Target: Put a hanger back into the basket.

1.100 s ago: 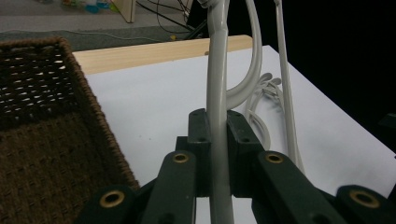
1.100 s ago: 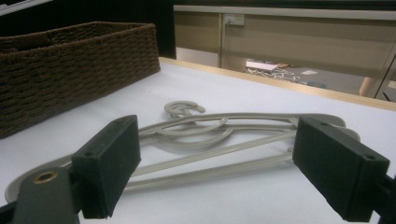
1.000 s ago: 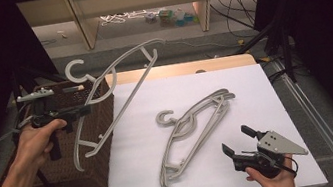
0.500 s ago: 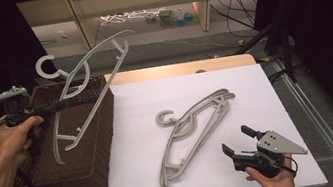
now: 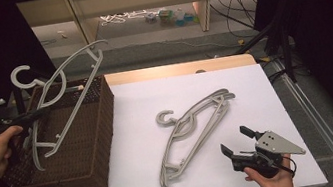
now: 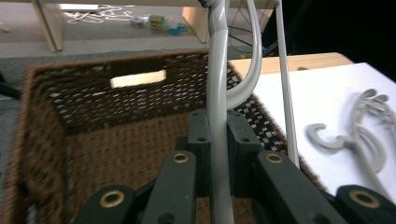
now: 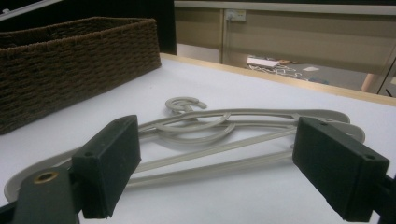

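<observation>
Your left gripper [image 6: 217, 154] pinches a hanger [image 5: 61, 97] over the basket [image 5: 96, 145], ready to drop; your right gripper [image 5: 241, 145] waits open.

Grey hanger [image 5: 61, 97] tilted above wicker basket [image 5: 95, 140]; stacked hangers [image 5: 196, 132] flat on table.

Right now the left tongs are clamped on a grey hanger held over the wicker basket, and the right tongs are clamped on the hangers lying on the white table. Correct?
Not quite. The right tongs are open and hold nothing; the right gripper view shows their jaws spread apart with the stacked hangers lying free on the white table beyond. The rest stands: the left tongs are clamped on a grey hanger over the wicker basket.
</observation>
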Demonstrator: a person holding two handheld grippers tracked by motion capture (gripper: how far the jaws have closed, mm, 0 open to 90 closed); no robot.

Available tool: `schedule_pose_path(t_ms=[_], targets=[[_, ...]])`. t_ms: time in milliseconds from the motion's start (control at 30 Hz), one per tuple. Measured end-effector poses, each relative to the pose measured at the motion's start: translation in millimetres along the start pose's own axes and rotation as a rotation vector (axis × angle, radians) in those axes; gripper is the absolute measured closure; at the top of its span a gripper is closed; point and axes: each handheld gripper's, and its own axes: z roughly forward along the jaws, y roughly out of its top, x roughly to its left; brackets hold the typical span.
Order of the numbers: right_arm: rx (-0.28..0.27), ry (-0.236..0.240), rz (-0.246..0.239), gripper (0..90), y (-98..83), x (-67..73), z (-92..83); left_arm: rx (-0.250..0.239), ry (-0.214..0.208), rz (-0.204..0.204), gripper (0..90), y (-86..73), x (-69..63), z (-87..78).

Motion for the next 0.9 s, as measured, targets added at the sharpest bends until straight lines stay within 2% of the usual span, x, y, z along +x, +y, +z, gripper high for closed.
schedule_pose_path(t_ms=[267,467,533,667,767,900], targets=[[-0.008,0.007,0.002,16.0,-0.5,-0.7,0.7,-0.007,0.011,0.026,81.8,-13.6,16.6,-5.7],[-0.012,0.013,0.001,15.9,-0.8,-0.7,1.7,0.013,0.024,0.061,81.8,-20.6,24.8,-10.6],[-0.021,0.013,0.004,16.0,-0.8,0.1,2.2,0.024,0.029,0.058,81.8,-23.6,28.3,-11.6],[0.0,0.001,-0.001,15.9,-0.1,-0.1,0.2,0.049,0.045,0.057,81.8,-30.2,34.9,-12.7],[-0.017,0.015,0.013,15.9,-1.1,-0.1,2.1,0.067,0.05,0.061,81.8,-35.3,38.3,-12.4],[-0.004,0.012,0.009,15.9,-0.5,-0.1,1.0,0.073,0.051,0.051,81.8,-42.6,42.5,-11.6]])
